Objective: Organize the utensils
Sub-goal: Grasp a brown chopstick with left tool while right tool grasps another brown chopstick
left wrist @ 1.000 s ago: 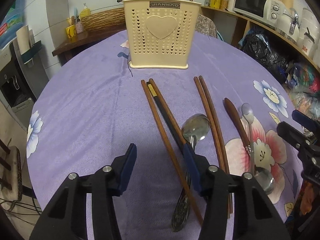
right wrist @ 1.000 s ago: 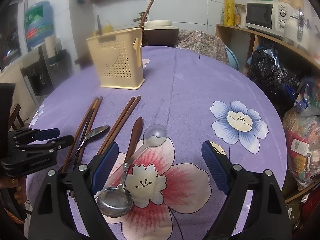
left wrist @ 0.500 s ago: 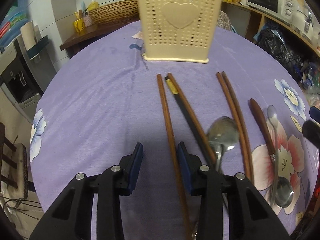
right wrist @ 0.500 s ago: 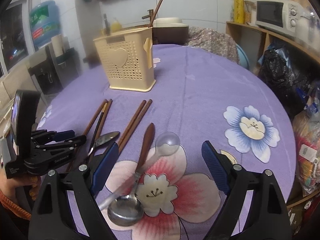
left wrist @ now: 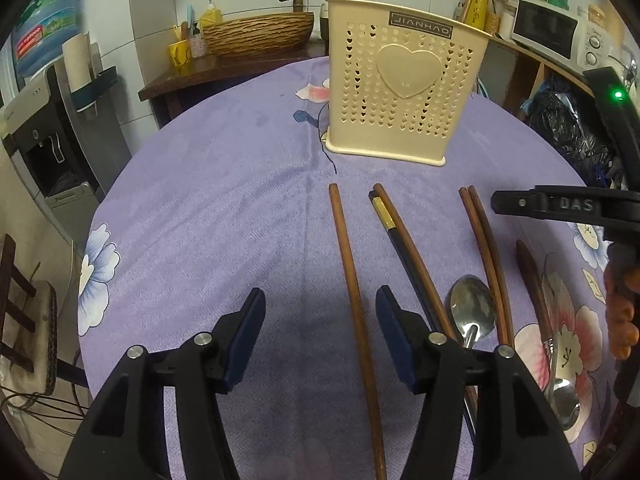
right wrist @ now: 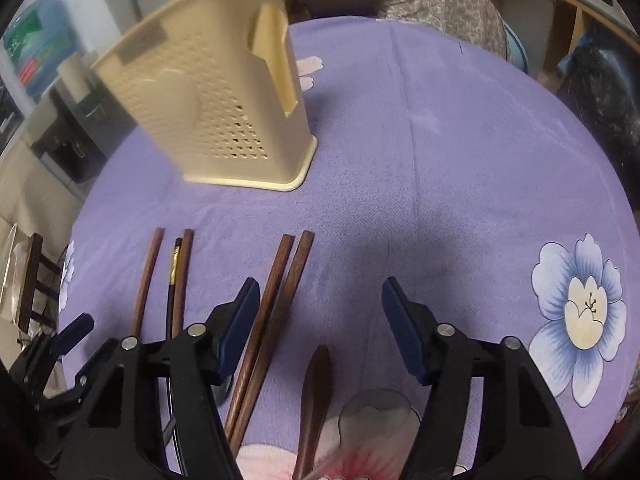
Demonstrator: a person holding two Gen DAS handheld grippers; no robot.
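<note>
The utensils lie in a row on the purple cloth [left wrist: 208, 208], handles toward the cream holder [left wrist: 404, 92] at twelve o'clock: a lone chopstick [left wrist: 354, 300], a black-and-brown pair [left wrist: 400, 232], a spoon [left wrist: 470, 312], a brown pair [right wrist: 276, 312]. The left gripper [left wrist: 320, 332] is released, jaws just opening astride the lone chopstick. The right gripper [right wrist: 320, 324], jaws just narrowing, stands unclenched over a wooden handle [right wrist: 316, 392].

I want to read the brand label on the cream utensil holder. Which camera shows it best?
The left wrist view: the utensil holder stands upright and sharp, front on, its label legible above the heart. In the right wrist view the same holder is motion-blurred and seen from its corner; the label is only a smear.
</note>
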